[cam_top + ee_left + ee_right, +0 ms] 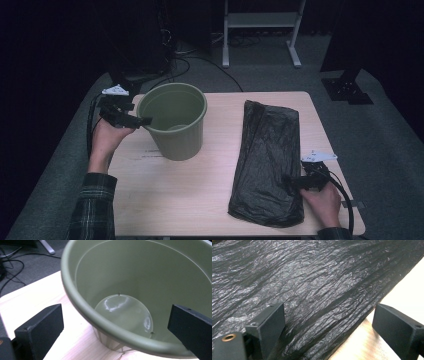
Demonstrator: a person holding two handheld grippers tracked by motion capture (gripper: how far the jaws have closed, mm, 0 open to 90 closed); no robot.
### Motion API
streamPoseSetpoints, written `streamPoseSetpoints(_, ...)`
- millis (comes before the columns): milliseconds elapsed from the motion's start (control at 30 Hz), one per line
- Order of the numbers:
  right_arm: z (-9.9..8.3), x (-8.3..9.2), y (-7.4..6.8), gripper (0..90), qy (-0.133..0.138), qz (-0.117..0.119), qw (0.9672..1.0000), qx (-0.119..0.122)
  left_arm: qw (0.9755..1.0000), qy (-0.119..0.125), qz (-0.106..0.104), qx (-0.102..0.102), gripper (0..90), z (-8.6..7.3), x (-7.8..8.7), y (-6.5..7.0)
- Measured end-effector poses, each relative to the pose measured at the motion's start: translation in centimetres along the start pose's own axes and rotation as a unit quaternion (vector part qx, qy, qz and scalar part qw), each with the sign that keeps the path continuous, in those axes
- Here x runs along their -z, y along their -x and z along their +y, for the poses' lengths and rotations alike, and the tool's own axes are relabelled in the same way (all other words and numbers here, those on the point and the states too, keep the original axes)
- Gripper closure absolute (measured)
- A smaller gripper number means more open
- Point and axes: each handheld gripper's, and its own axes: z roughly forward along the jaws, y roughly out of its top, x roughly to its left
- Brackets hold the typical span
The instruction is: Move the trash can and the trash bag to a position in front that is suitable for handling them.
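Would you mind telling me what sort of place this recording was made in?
Probably a lab or workshop set up for recording, not a home: a small wooden table on grey carpet, loose cables on the floor, and a white equipment stand behind, against dark surroundings.

Upright green bucket (175,122) beside flat, crinkled black bag (268,160).
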Motion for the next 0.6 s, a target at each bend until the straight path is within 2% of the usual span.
streamPoseSetpoints(367, 0.0, 0.0, 0.0, 9.4, 0.000, 0.000, 1.0000, 0.000, 0.9999, -0.010, -0.010, -0.008, 0.0, 0.2, -0.4, 1.0)
streamPoseSetpoints(600, 0.0, 0.0, 0.0, 9.4, 0.000, 0.000, 1.0000, -0.001, 0.9993, -0.015, -0.030, -0.017, 0.0, 0.3, -0.7, 2.1)
